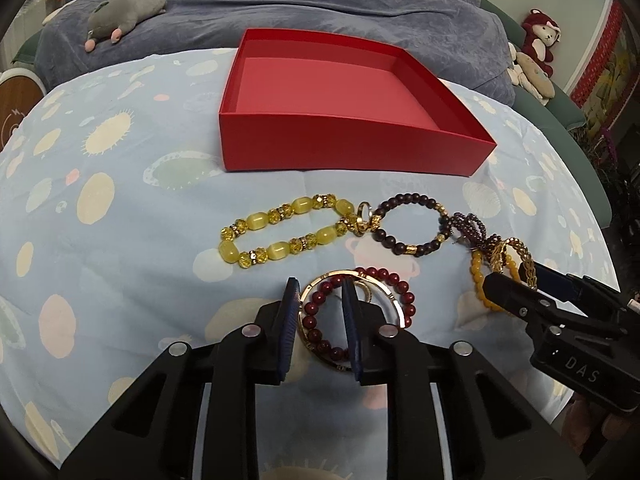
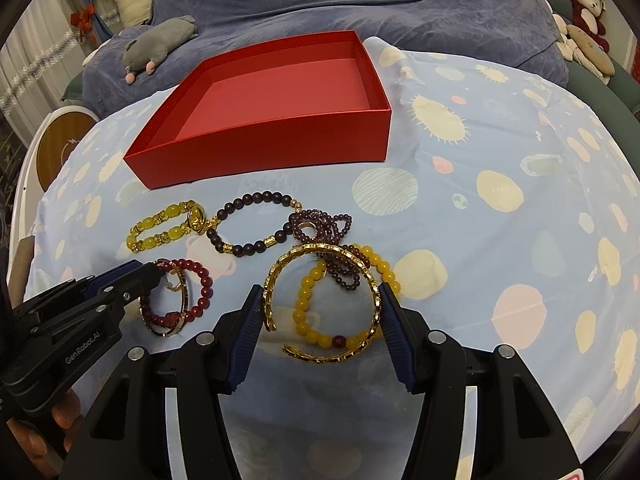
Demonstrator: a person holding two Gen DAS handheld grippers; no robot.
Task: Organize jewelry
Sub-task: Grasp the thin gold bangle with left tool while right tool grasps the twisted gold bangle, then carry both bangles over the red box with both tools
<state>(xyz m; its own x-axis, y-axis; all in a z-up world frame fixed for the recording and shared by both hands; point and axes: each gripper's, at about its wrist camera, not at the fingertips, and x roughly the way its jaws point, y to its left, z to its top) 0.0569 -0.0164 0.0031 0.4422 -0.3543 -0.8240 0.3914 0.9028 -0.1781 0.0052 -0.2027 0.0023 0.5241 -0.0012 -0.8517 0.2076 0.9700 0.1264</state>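
On the cloth-covered bed, the left hand-held gripper (image 1: 320, 312) straddles the gold ring (image 1: 352, 318) and red bead bracelet (image 1: 362, 308), jaws unclenched; the right hand-held gripper (image 2: 322, 316) clasps the gold bangle (image 2: 324, 304), which may drag tangled neighbours toward the empty red box (image 2: 276, 120)

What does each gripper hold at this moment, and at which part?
The right gripper clamps the gold cuff bangle by its two opposite sides. The left gripper holds nothing: its open jaws straddle the round gold bangle at its rim.
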